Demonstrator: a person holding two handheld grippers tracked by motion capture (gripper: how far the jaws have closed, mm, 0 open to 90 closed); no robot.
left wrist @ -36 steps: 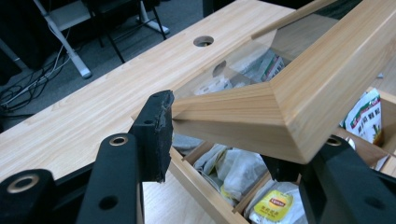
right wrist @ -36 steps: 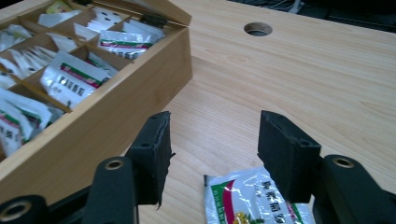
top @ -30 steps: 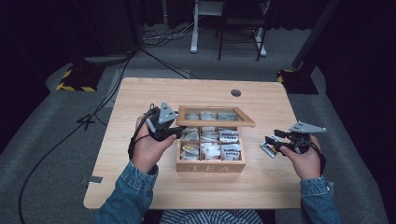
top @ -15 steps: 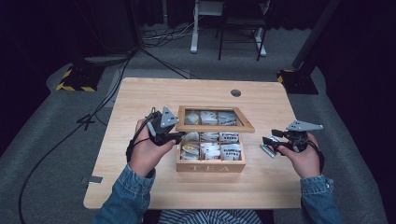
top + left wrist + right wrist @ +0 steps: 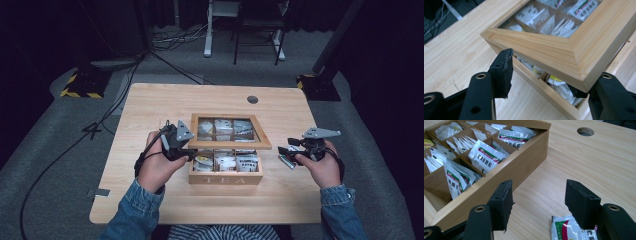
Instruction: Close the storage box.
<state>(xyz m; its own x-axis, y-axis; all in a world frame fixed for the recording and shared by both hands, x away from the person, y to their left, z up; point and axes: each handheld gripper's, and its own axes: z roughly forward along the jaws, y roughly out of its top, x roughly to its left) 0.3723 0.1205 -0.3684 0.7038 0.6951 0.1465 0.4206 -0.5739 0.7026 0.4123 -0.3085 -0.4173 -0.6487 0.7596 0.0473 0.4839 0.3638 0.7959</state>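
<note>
Your left hand-held gripper [image 5: 541, 75] has just been opening; its jaws straddle the corner of the half-raised lid [image 5: 564, 47] without pinching it. The tea box [image 5: 225, 172] sits mid-bench. Your right hand-held gripper [image 5: 537, 202], at the box's 3 o'clock, stands spread above a tea packet [image 5: 569, 230] on the bench [image 5: 586, 165].

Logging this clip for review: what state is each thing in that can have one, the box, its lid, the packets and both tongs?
Tea box: open, compartments stocked with packets.
Lid: half raised, its corner between the left jaws.
Left tongs: jaws have just been opening, pads off the lid frame.
Right tongs: open, nothing gripped.
Loose tea packet: flat on the table beside the box.
</note>
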